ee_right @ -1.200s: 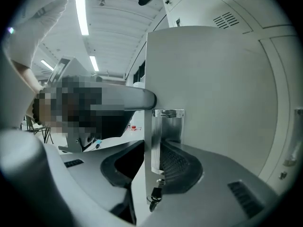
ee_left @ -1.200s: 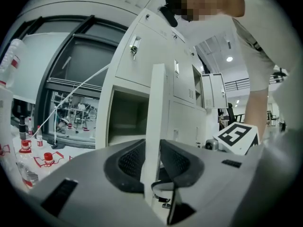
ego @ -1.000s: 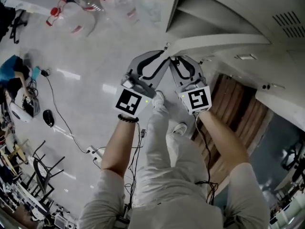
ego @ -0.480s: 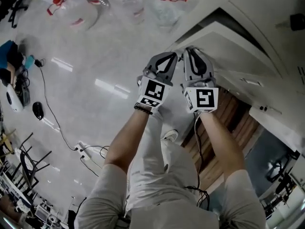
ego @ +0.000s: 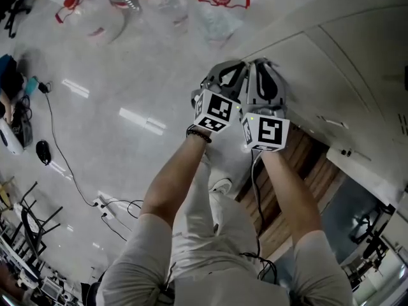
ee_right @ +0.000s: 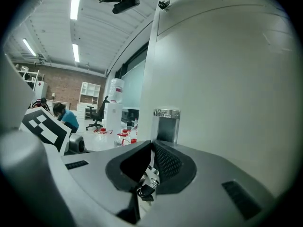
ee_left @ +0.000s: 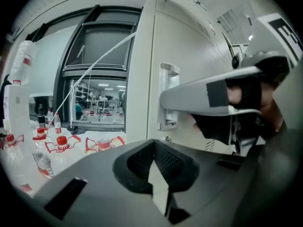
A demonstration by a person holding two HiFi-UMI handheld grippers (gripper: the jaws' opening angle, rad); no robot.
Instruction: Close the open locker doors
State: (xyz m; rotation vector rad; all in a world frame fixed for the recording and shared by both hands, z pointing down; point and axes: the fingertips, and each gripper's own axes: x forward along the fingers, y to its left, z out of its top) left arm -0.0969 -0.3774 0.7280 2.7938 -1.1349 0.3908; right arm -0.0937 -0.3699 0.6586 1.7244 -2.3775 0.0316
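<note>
White locker door (ego: 319,56) sits just ahead of both claws. We read left claw (ego: 233,69) closed and empty. Right claw (ego: 260,67) has just been closing, its jaws nearly together, with a lock key (ee_right: 144,191) showing in its slit.

Head view: the locker door (ego: 331,56) takes up the upper right, with the floor (ego: 127,81) to its left. A wooden panel (ego: 299,177) sits below the door, to the right of the person's legs (ego: 217,234). Water bottles (ego: 102,8) stand on the floor beyond the door's edge. At left a cable (ego: 67,164) crosses the floor to a power strip (ego: 105,203). A mouse (ego: 43,152) lies just left of the cable.

Left gripper view: a latch (ee_left: 169,98) is set in the door face near its left edge. The bottles stand on the floor to the left of the door, with a window (ee_left: 99,46) behind them.
</note>
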